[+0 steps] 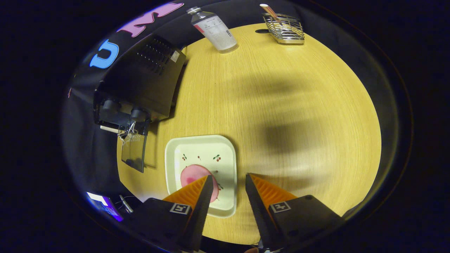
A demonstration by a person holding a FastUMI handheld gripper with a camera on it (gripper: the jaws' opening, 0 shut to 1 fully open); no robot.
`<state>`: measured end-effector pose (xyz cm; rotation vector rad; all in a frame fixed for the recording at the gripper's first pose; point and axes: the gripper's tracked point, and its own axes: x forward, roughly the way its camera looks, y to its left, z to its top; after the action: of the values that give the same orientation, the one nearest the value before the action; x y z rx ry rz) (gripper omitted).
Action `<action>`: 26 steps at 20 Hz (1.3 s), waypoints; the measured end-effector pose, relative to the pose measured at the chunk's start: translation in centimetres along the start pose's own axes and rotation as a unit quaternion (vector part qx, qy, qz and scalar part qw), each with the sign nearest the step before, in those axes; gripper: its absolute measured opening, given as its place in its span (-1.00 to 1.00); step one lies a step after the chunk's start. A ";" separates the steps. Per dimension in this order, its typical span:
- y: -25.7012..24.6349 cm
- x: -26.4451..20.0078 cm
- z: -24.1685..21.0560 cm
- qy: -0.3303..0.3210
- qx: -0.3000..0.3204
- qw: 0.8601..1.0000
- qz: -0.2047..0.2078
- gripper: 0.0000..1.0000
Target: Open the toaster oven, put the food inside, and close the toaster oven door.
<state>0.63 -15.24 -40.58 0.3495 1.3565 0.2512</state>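
A black toaster oven (144, 82) stands at the table's left edge with its glass door (133, 153) swung down open. A pale square plate (204, 154) with cherry prints lies just ahead of my fingers, right of the door. On it rests a round pink slice of food (192, 174), partly hidden under my left fingertip. My gripper (229, 178) hovers above the plate's near right part, open, with nothing between its orange fingers (267, 191).
The round wooden table (281, 116) stretches ahead. A clear bottle (215, 30) with a white label stands at the far edge. A wire basket (284, 28) holding a stick-like item sits to its right. A lit device (103, 203) lies off the table's near left.
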 end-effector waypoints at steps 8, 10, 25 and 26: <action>-0.6 0.6 0.3 0.007 -0.017 1.000 -0.014 -0.81; -0.4 0.3 0.0 0.011 -0.002 1.000 0.012 -0.87; 4.2 -1.8 -3.3 -0.046 0.166 0.976 0.132 -0.89; 4.7 -2.0 -3.6 -0.048 0.167 0.976 0.130 -0.89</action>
<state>-3.19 -11.28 -37.52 0.8150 1.2558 0.2180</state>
